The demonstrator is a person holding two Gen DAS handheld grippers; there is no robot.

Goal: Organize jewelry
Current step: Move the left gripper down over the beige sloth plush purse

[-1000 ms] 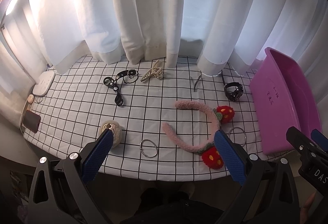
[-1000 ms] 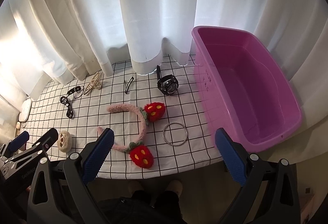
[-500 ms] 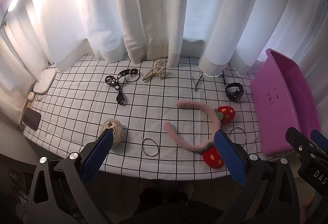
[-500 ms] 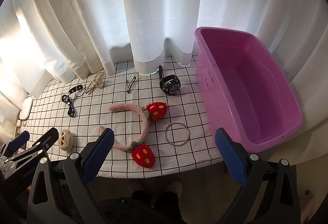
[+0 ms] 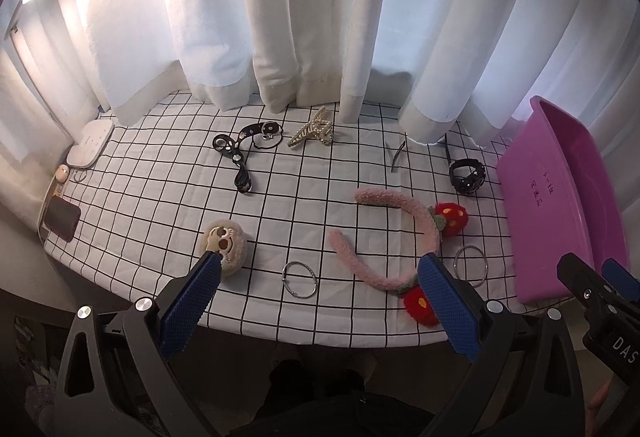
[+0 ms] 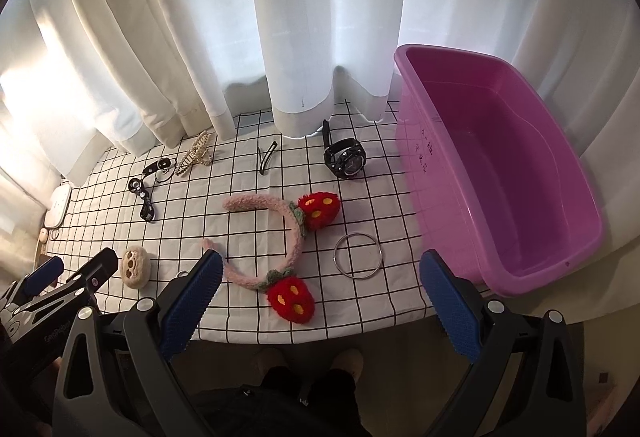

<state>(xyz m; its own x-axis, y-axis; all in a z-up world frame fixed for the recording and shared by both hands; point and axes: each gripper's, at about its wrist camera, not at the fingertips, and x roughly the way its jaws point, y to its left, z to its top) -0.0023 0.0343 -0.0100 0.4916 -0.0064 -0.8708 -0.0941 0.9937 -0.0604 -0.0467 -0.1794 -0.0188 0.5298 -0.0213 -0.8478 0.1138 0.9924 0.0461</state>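
Note:
A pink fluffy headband with two red strawberries [image 5: 416, 225] [image 6: 294, 225] lies mid-table on the checked cloth. Around it lie a silver bangle [image 5: 471, 261] [image 6: 357, 256], a smaller metal ring [image 5: 300, 280], a black watch [image 5: 467, 175] [image 6: 345, 159], a black hair clip [image 5: 397, 156] [image 6: 267, 158], a gold claw clip [image 5: 313, 132] [image 6: 195, 156], a black strap piece [image 5: 240, 157] [image 6: 147, 193] and a beige plush clip [image 5: 225, 246] [image 6: 135, 267]. The empty purple bin [image 5: 568, 197] [image 6: 500, 173] stands at the right. My left gripper [image 5: 316, 301] and right gripper [image 6: 320, 297] hover open before the table's front edge, holding nothing.
White curtains hang along the back of the table. At the far left edge lie a white device [image 5: 90, 143], a small round object [image 5: 63, 173] and a dark phone [image 5: 62, 219]. A person's feet [image 6: 308, 361] show below the table front.
Both grippers have drifted slightly higher and back, so the table items sit a little lower in view. Nothing on the table has moved.

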